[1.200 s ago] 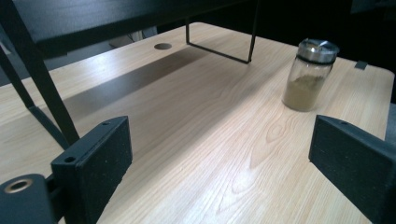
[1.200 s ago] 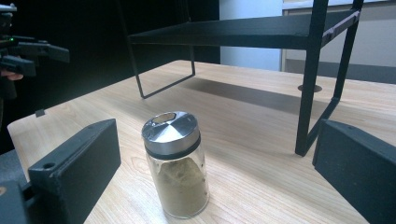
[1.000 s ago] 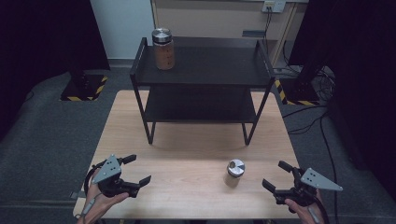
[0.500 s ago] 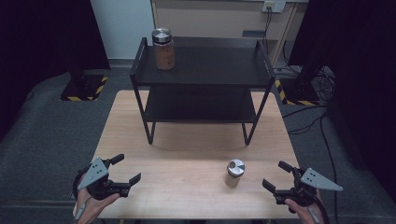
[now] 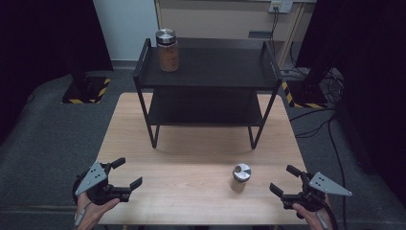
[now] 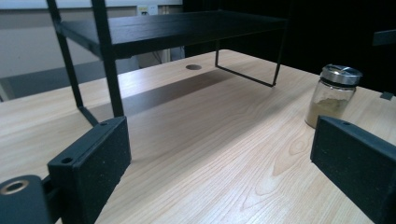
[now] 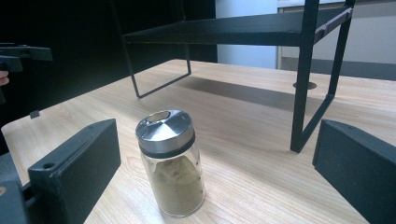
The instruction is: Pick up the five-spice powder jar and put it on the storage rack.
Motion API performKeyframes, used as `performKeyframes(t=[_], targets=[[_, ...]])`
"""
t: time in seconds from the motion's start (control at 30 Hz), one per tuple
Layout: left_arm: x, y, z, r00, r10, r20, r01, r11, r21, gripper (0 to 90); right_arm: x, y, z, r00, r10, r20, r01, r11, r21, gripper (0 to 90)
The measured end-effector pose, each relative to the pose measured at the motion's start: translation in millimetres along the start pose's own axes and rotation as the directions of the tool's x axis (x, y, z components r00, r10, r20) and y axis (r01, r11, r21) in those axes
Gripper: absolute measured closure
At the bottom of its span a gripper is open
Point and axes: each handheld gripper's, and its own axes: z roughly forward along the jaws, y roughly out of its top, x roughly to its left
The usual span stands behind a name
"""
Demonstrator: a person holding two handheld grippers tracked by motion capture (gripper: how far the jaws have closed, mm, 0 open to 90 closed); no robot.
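A small glass spice jar (image 5: 241, 176) with a silver lid and tan powder stands on the wooden table, near the front right. My right gripper (image 5: 282, 178) is open just right of it; in the right gripper view the jar (image 7: 171, 163) stands between and slightly ahead of the wide-apart jaws (image 7: 219, 149), untouched. My left gripper (image 5: 128, 172) is open at the front left corner, holding nothing. In the left gripper view (image 6: 219, 163) the jar (image 6: 334, 95) is far off to the right. A taller jar (image 5: 167, 50) with brown contents sits on the rack's top shelf, left end.
A black two-tier metal rack (image 5: 206, 76) stands at the back half of the table (image 5: 191, 158); its lower shelf (image 5: 206, 112) is bare. The rack's legs (image 7: 303, 93) rise close behind the spice jar. Cables lie on the floor at the right.
My left gripper has shifted a little to the left, toward the table's front left corner, staying open. The right gripper and the jars have not moved.
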Motion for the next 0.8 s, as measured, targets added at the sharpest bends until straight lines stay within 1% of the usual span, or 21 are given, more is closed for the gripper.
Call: performKeyframes(t=[0.13,0.2,0.43,0.7,0.8], targets=[[0.7,0.1,0.6,0.9999,0.005,0.014,-0.005,1.0,0.0,3.3,-0.1,-0.2,-0.5,1.0,0.001,0.001,-0.001,1.0,-0.001,1.4],[-0.1,0.3,0.5,0.9999,0.009,0.01,-0.009,1.0,0.0,3.3,-0.3,-0.3,-0.7,1.0,0.002,0.003,-0.002,1.0,0.0,1.4],[-0.3,-1.1,-1.1,1.0,0.002,-0.006,-0.002,1.0,-0.007,3.3,-0.3,-0.2,-0.8,1.0,0.002,0.005,-0.002,1.0,0.0,1.4],[-1.5,-0.5,-1.4,0.9999,0.006,-0.009,-0.006,1.0,0.0,3.3,-0.7,0.3,0.2,1.0,-0.003,0.002,0.003,1.0,0.0,1.4],[-2.3,-0.6,-2.1,0.9999,0.008,-0.012,-0.008,1.0,-0.005,3.3,-0.8,0.5,0.7,1.0,-0.003,0.0,0.003,1.0,0.002,1.4]])
